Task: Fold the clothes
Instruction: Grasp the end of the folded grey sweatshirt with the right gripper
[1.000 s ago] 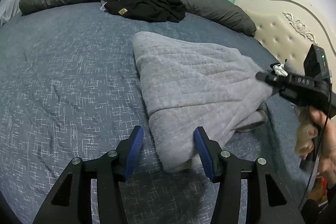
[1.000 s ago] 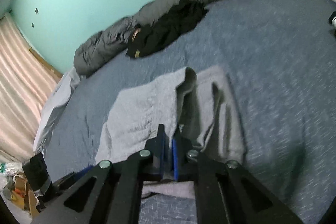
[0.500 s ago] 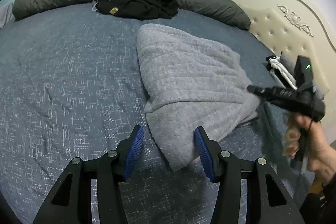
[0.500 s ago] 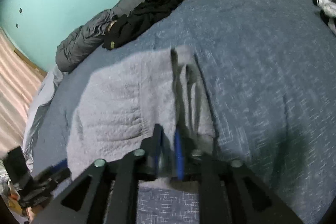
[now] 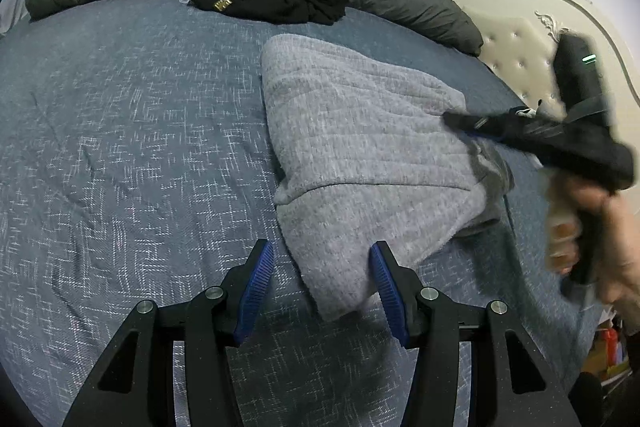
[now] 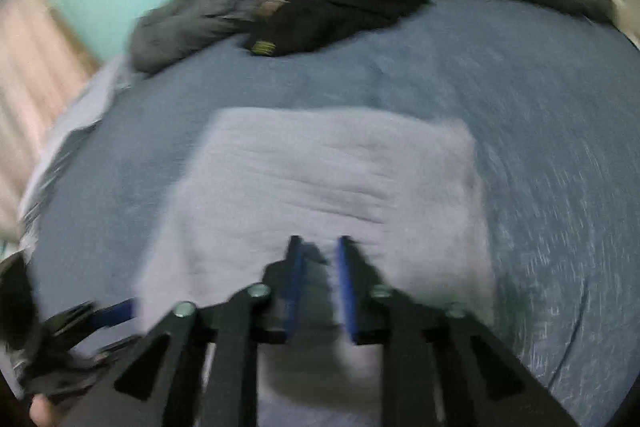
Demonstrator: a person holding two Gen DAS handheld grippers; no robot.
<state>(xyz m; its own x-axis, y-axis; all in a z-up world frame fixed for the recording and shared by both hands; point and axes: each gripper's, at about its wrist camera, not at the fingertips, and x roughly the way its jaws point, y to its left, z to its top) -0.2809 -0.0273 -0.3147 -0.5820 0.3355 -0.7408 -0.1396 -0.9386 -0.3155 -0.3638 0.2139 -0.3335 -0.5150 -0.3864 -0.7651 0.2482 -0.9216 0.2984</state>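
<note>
pinching nothing, your left gripper (image 5: 320,283) gapes at lower centre; right gripper (image 6: 318,279) is slightly parted (blurred). grab the soft, floppy grey garment (image 5: 360,147) by its thick folded edge.

We see a soft, ribbed grey knit garment (image 5: 360,147) on a matt blue woven bedspread (image 5: 120,147); our left gripper (image 5: 322,279) has matt black plastic arms and ridged blue pads (image 5: 256,287).
</note>
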